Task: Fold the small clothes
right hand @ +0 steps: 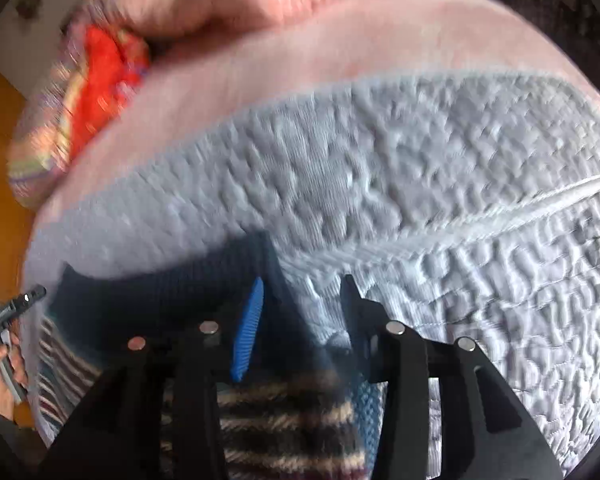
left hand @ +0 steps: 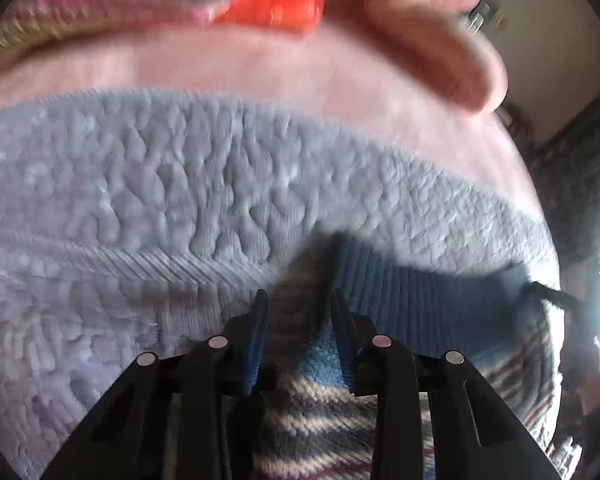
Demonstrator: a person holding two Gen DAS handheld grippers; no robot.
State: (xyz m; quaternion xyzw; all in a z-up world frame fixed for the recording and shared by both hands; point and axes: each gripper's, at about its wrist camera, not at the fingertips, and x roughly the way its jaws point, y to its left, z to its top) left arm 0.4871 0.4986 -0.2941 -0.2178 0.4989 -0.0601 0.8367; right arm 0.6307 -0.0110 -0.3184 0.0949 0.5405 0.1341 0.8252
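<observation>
No text, label, brand, number or sign could be read in either wrist view; the knitted clothes and bedding showed only stripes and texture, and the small dark shapes on the far wall were too blurred to make out
</observation>
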